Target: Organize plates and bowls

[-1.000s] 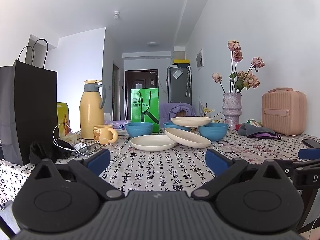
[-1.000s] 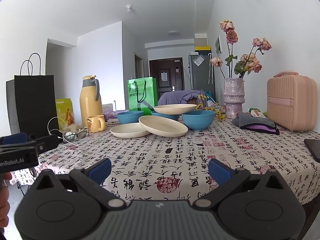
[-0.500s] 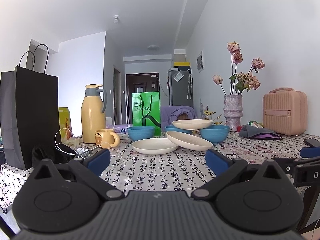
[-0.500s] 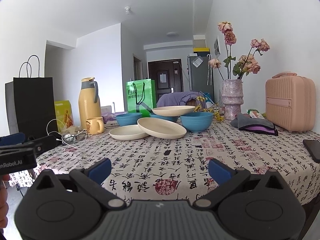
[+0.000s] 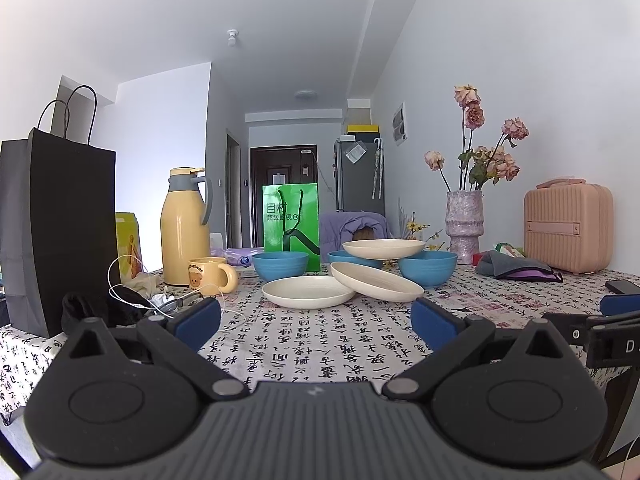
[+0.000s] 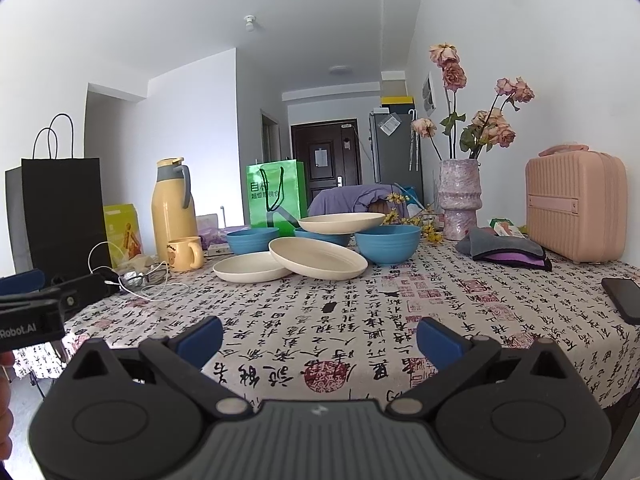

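Note:
Three cream plates and three blue bowls sit mid-table. One plate (image 5: pixel 306 291) lies flat; a second plate (image 5: pixel 376 281) leans tilted on its edge; a third plate (image 5: pixel 383 248) rests on top of the middle blue bowl (image 5: pixel 342 257). A left bowl (image 5: pixel 280 266) and a right bowl (image 5: pixel 427 267) flank them. The same group shows in the right wrist view: flat plate (image 6: pixel 250 271), tilted plate (image 6: pixel 318 258), top plate (image 6: pixel 341 223), right bowl (image 6: pixel 387 243). My left gripper (image 5: pixel 316 316) and right gripper (image 6: pixel 320 336) are open, empty, at the table's near edge, well short of the dishes.
A yellow thermos (image 5: pixel 184 226), yellow mug (image 5: pixel 210 274), black paper bag (image 5: pixel 58 232) and cables (image 5: pixel 132 296) stand at the left. A green bag (image 5: pixel 291 224) is behind the bowls. A vase (image 5: pixel 464 220), pink case (image 5: pixel 568 230), folded cloth (image 5: pixel 516 270) and phone (image 6: pixel 624 298) are at the right.
Both grippers have dropped slightly and tilted up, so the table looks flatter and the dishes a little nearer. Nothing on the table has moved. Both grippers stay open.

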Demonstrator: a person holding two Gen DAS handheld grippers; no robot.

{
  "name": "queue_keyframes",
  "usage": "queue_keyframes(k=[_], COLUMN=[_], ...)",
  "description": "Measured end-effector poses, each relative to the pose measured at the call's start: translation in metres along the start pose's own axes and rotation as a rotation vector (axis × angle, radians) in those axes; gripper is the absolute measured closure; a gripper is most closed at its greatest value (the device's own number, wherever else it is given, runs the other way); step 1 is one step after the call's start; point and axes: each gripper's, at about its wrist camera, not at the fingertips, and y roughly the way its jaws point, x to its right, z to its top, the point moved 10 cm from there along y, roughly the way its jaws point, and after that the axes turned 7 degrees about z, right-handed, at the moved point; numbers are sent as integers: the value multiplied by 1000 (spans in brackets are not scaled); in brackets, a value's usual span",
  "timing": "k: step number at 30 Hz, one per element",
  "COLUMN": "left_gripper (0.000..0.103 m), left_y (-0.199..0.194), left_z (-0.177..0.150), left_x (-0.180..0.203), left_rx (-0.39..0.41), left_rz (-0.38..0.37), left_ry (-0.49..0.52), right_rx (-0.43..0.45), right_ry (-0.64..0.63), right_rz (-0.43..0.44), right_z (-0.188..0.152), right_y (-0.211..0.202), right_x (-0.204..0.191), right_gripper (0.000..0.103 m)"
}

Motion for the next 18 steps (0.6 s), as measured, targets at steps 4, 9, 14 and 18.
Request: queue_keyframes(k=[4,9,14,18], left_gripper=[0,0,0,0], left_y=[0,0,0,1], left_z=[0,-1,0,0], left_x=[0,0,0,0], left_rx=[1,-3,-2,-4], left_rz=[-1,-2,-2,-3], left_ry=[3,4,5,7], right_rx=[4,8,6,5], right_ry=[0,2,-8,-10], right_rz=[-8,-13,-5,-8], right_z=[0,0,0,-1], right_y=[-1,-2,-2,-3], right_x=[1,2,0,0], right_gripper=[0,0,0,0])
